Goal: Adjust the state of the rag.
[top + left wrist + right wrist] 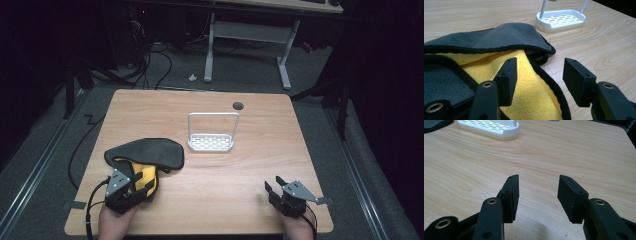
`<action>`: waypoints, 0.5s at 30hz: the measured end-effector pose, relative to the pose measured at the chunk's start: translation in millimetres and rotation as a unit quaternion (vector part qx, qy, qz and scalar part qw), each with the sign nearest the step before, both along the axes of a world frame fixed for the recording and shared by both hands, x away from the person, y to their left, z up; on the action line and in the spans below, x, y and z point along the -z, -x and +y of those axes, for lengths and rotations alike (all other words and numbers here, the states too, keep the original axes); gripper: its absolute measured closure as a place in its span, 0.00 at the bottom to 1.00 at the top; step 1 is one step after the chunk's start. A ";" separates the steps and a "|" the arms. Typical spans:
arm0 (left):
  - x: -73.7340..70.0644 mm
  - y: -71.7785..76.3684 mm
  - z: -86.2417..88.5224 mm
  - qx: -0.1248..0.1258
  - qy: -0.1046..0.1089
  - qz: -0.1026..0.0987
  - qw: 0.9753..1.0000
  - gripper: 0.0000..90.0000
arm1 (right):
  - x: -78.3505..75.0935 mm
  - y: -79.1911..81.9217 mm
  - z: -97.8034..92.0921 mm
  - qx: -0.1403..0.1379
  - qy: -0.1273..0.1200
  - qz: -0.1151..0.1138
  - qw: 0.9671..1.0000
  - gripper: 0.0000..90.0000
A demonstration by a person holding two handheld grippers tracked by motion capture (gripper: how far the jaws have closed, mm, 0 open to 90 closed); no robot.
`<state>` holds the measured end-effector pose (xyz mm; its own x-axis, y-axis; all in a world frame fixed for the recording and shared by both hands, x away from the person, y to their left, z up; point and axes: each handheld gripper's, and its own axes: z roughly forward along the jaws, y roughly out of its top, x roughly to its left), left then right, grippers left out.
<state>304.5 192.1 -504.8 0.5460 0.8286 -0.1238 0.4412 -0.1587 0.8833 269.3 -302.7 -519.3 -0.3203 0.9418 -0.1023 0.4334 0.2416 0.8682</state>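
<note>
Nearest you: your left gripper (131,181), jaws spread, hovering over the yellow lining of a grey-and-yellow cloth (150,155) at the table's (260,170) near-left; grey fabric folds over the top. Your right gripper (274,187), jaws parted around nothing, sits near-right above bare wood. Farther, mid-table: white slotted rack (211,142) with upright wire frame.

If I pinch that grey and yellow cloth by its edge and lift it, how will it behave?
The cloth is probably floppy: it lies folded over itself, so it would likely drape and unfold when lifted. It looks like fleece, so likely light and grippy, not slippery. The left tool stands open over its yellow side.
</note>
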 end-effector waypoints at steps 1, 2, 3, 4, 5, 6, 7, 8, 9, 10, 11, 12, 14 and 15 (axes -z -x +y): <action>0.0 0.1 0.4 -0.004 -0.002 -0.002 1.000 0.48 | -0.1 0.1 0.0 0.001 0.001 0.000 1.000 0.58; 0.0 0.2 0.8 -0.008 -0.003 -0.004 1.000 0.47 | -0.1 0.3 0.0 0.001 0.001 0.000 1.000 0.58; 0.1 0.2 1.4 -0.011 -0.003 -0.006 1.000 0.46 | -0.1 0.4 -0.1 0.001 0.000 0.000 1.000 0.58; 0.1 0.3 2.0 -0.015 -0.003 -0.007 1.000 0.46 | 0.0 0.5 -0.2 0.001 -0.001 0.000 1.000 0.58; 0.2 0.5 2.7 -0.018 -0.002 -0.009 1.000 0.46 | -0.1 0.5 -0.4 0.001 -0.001 0.000 1.000 0.58; 0.4 0.8 3.3 -0.021 -0.002 -0.011 1.000 0.46 | -0.2 0.5 -0.6 0.002 -0.002 0.000 1.000 0.58; 0.5 0.9 3.9 -0.023 -0.003 -0.012 1.000 0.46 | -0.2 0.5 -0.6 0.003 -0.002 -0.001 1.000 0.58; 0.7 1.0 4.6 -0.024 -0.003 -0.011 1.000 0.46 | -0.2 0.4 -0.7 0.003 -0.003 -0.001 1.000 0.58; 0.8 1.1 5.3 -0.025 -0.002 -0.011 1.000 0.46 | -0.2 0.4 -0.6 0.003 -0.003 -0.002 1.000 0.58; 1.0 1.1 5.9 -0.026 -0.001 -0.011 1.000 0.47 | -0.3 0.5 -0.6 0.002 -0.003 -0.001 1.000 0.58; 1.0 0.9 6.6 -0.026 0.000 -0.011 1.000 0.47 | -0.3 0.5 -0.5 0.002 -0.003 0.000 1.000 0.58; 0.9 0.8 7.5 -0.027 -0.001 -0.010 1.000 0.48 | -0.3 0.5 -0.4 0.001 -0.003 0.000 1.000 0.58; 0.5 0.1 9.7 -0.030 -0.002 -0.008 1.000 0.49 | 0.0 0.5 -0.1 0.002 -0.003 0.000 1.000 0.58; 0.3 -0.4 11.1 -0.033 -0.001 -0.006 0.999 0.50 | 0.0 0.5 -0.2 0.001 -0.002 0.000 1.000 0.58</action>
